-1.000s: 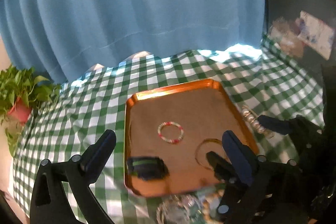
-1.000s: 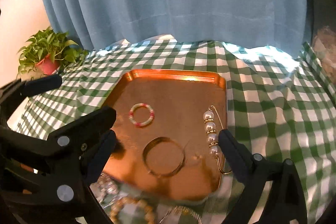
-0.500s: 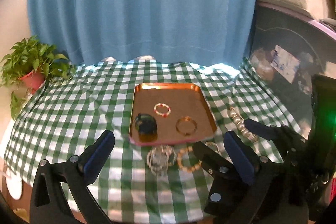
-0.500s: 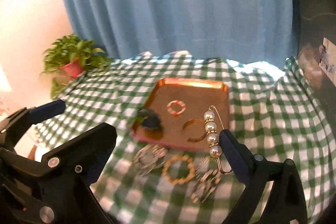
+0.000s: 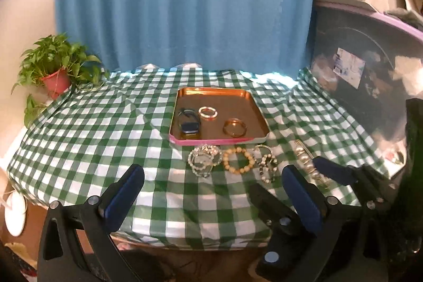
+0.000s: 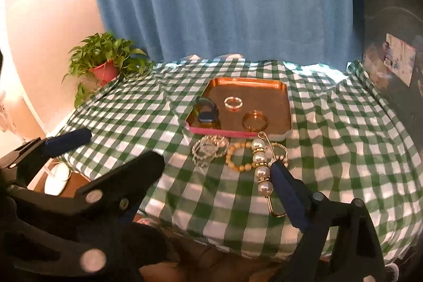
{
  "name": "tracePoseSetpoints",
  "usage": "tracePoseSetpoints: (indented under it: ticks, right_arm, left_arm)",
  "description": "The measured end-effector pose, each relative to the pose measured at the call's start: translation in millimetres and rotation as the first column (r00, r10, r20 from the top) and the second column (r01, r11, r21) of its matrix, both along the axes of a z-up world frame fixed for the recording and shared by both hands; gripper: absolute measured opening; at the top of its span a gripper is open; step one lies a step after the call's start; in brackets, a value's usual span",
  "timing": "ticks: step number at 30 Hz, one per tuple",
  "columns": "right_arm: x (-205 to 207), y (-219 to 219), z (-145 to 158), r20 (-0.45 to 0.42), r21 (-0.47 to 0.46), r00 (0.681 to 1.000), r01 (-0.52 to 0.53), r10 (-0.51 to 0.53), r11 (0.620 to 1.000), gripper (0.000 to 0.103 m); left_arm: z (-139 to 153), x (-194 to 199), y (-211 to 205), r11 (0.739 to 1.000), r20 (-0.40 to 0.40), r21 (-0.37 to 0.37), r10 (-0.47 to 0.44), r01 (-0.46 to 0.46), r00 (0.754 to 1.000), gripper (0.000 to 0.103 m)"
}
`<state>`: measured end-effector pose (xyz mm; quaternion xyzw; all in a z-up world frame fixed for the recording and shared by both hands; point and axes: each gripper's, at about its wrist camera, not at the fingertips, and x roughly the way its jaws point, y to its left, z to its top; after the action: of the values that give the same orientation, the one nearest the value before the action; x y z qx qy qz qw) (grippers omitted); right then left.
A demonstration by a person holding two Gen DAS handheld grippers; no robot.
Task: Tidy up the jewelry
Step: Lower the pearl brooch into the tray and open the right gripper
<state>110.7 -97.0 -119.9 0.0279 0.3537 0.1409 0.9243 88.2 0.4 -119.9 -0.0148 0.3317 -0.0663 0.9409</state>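
Note:
A copper tray [image 5: 253, 102] [image 6: 286, 107] sits mid-table. It holds a dark watch [image 5: 188, 123] [image 6: 207, 114], a red-and-white bead ring [image 5: 208, 112] [image 6: 233, 102] and a gold bangle [image 5: 234, 126] [image 6: 255, 120]. In front of it lie a crystal bracelet [image 5: 204, 160] [image 6: 210, 149], a tan bead bracelet [image 5: 238, 160] [image 6: 238, 156] and a black-and-white bracelet [image 5: 267, 163]. A pearl pin [image 6: 261, 171] [image 5: 304, 159] hangs at the right finger of my wide-open right gripper [image 6: 216, 176]. My left gripper [image 5: 211, 181] is open and empty, near the table's front edge.
A green checked cloth [image 5: 105, 128] covers the table. A potted plant [image 5: 56, 70] [image 6: 105, 62] stands at the back left. A blue curtain [image 5: 185, 4] hangs behind. A dark bin with a purple rim [image 5: 364, 65] stands at the right.
Both grippers have pulled back and up from over the tray to the table's front edge. The pearl pin has stayed at the right gripper's finger throughout.

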Motion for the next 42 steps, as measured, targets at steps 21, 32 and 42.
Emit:
tracePoseSetpoints:
  ticks: [21,32,42]
  right_arm:
    - [55.6,-64.5,-87.3,-0.131,0.111,0.987,0.109,-0.094,0.988,0.089]
    - [104.0,-86.1,-91.6,-0.105,0.069,0.991,0.090,-0.082,0.994,0.083]
    - [128.6,-91.7,-107.1,-0.143,0.127,0.988,0.083,-0.064,0.988,0.074]
  left_arm:
    - [-92.3,85.6,35.9,0.998,-0.140,-0.028,-0.052,0.048,0.989,0.103]
    - [-116.2,134.7,29.4,0.989,-0.130,-0.051,-0.147,0.141,0.981,0.099]
    - [-125.3,154.2,41.0,0.987,-0.141,-0.088,-0.144,0.133,0.979,0.095]
